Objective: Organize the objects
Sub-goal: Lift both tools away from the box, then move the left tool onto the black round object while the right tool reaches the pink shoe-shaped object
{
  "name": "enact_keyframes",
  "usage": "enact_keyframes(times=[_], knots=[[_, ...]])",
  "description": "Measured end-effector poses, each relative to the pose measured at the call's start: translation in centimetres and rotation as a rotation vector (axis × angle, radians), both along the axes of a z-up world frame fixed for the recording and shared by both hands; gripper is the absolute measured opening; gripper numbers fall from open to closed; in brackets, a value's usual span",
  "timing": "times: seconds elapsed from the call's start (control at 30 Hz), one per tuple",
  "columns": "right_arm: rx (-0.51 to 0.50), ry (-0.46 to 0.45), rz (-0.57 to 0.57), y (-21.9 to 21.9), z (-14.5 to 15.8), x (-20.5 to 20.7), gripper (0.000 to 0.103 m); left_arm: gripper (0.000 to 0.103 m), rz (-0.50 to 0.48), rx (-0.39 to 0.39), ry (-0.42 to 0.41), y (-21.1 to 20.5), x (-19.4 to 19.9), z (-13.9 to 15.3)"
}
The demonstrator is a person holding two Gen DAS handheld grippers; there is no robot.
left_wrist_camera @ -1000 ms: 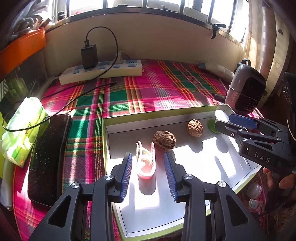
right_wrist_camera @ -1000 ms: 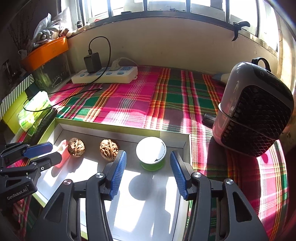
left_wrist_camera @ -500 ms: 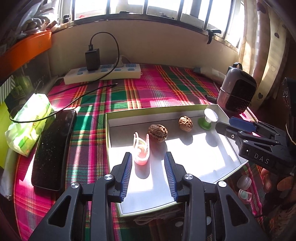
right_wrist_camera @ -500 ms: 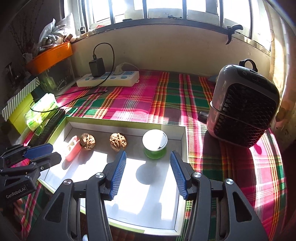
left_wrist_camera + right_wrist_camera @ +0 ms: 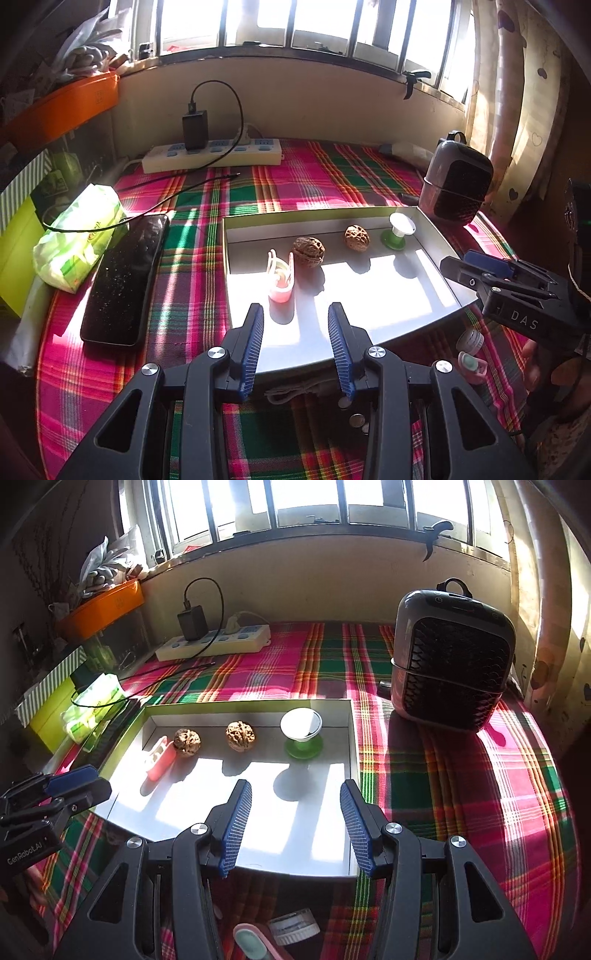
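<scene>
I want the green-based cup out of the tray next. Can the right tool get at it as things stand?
Probably yes. The right tool is open and empty, the cup stands straight ahead of it in the tray, and nothing lies between; the nearest walnut sits apart.

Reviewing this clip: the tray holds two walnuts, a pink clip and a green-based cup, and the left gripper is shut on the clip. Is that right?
Not quite. The tray does hold two walnuts, the pink clip and the green-based cup, but the left gripper holds nothing: the left wrist view shows its fingers apart, short of the clip.
</scene>
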State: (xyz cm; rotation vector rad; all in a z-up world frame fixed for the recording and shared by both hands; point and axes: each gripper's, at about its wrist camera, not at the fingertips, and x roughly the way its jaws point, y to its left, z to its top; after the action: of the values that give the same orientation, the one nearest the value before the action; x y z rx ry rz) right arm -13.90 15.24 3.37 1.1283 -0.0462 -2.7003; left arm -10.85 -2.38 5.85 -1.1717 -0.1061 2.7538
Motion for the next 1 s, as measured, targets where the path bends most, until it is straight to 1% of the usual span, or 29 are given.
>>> enact_keyframes(times=[0.23,0.37,0.57,0.7,0.9,1.0], knots=[[-0.007,0.014,-0.013,0.5,0.4,1.6,0.051,0.034,0.012,0.022,0.008,-0.6,1.6,0.1],[-0.005,0.029,-0.015,0.7,0.6,2.8,0.051,0.034,0.016,0.030,0.001,-0.9,2.5,-0.3],[-0.031,0.028,-0.019,1.2,0.4,4.4,0.051,0.034,0.014,0.056,-0.003,-1.3,3.8,-0.7],[-0.042,0.026,-0.025,1.7,0.2,5.6,0.051,0.034,0.013,0.077,-0.020,-1.5,4.6,-1.4],[-0.034,0.025,-0.009,1.9,-0.2,6.8,0.051,0.034,-0.019,0.108,-0.040,-1.1,5.3,-2.2],[-0.050,0.017,-0.005,2.2,-0.6,7.6,0.051,0.035,-0.035,0.132,-0.059,-0.9,5.4,-2.8]])
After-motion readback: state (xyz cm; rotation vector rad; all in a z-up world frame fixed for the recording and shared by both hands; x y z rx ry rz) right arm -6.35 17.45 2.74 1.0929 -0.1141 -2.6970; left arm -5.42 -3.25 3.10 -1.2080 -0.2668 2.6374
